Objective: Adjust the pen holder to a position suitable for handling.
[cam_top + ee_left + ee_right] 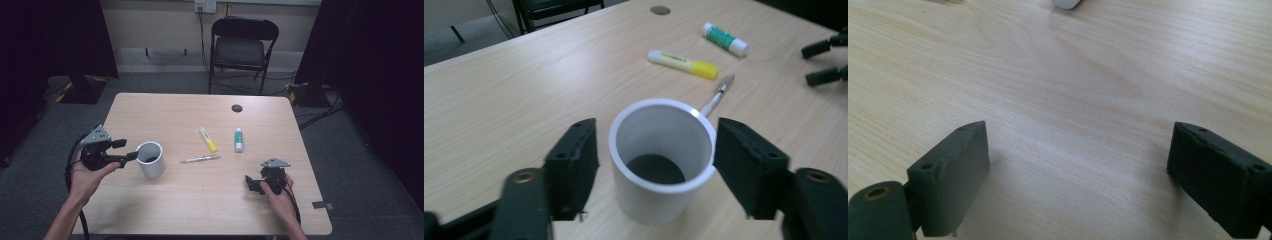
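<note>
- fingers of the left gripper stand on either side of the white cup, half spread; a gap shows at the left finger, and the right finger sits at or just off the rim, so no firm pinch is in evidence.
- fingers of the right gripper are spread wide over bare counter, with nothing between them.
- white cup stands upright on the counter toward its left, open end up, dark inside at the bottom.
- handling judgement: the cup looks like a rigid, thin-walled plastic cylinder, probably light and empty; the smooth wall may slip under a weak grip, and a light cup tips easily if pushed off-centre.
- recommended hold: across the full width of the wall, below the rim, both fingers pressing squarely.
- left hand holds its gripper roughly level, pointing at the cup from the side.
- right hand rests low near the counter's front right, well apart from the cup.
- pen, yellow highlighter and glue stick lie beyond the cup.
</note>
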`<state>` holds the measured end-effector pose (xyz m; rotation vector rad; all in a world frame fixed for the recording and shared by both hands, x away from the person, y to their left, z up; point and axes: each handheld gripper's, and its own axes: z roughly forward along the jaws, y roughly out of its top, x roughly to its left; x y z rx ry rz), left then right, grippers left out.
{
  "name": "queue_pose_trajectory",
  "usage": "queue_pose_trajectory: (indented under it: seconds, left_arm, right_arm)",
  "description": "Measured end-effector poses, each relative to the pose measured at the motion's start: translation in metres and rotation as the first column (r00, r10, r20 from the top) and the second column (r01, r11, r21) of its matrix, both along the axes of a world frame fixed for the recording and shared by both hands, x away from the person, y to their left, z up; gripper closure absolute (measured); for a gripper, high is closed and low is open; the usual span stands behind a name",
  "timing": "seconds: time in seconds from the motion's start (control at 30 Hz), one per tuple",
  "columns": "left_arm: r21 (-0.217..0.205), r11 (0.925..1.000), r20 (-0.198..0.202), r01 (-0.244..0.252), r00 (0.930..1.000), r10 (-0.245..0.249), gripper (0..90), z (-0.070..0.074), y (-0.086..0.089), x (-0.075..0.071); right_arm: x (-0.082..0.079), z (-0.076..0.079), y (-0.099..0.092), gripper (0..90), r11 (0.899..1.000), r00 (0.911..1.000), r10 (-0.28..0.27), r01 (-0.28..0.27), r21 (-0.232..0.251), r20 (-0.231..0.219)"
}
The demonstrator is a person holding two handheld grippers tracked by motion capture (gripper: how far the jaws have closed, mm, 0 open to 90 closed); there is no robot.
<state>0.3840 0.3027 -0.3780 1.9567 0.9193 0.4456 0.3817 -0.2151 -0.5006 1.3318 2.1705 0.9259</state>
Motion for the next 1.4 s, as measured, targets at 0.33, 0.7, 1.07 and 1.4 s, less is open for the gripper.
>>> queue_pose_trajectory:
  seconds: [0.33,0.7,1.07,1.4]
  left_arm:
    - [-0.029,0.9995,-0.076,-0.009,0.9971,0.007,43.8,-0.025,-0.014,0.034]
    - [0.017,0.9997,-0.075,-0.016,0.9970,0.017,52.2,-0.036,-0.017,0.037]
    - [0.003,1.0000,-0.111,-0.009,0.9938,0.010,63.3,-0.051,-0.012,0.041]
    - [-0.015,0.9998,-0.114,0.009,0.9934,-0.011,70.4,-0.055,-0.015,0.039]
  right_arm:
    - [0.000,0.000,0.000,9.1,1.000,1.0000,0.001,-0.001,0.000,-0.002]
    - [0.000,0.000,0.000,9.1,1.000,1.0000,0.001,-0.001,0.000,-0.002]
    - [0.000,0.000,0.000,9.2,1.000,1.0000,0.000,0.000,0.000,-0.001]
    - [0.000,0.000,0.000,9.2,1.000,1.0000,-0.003,0.003,0.000,0.000]
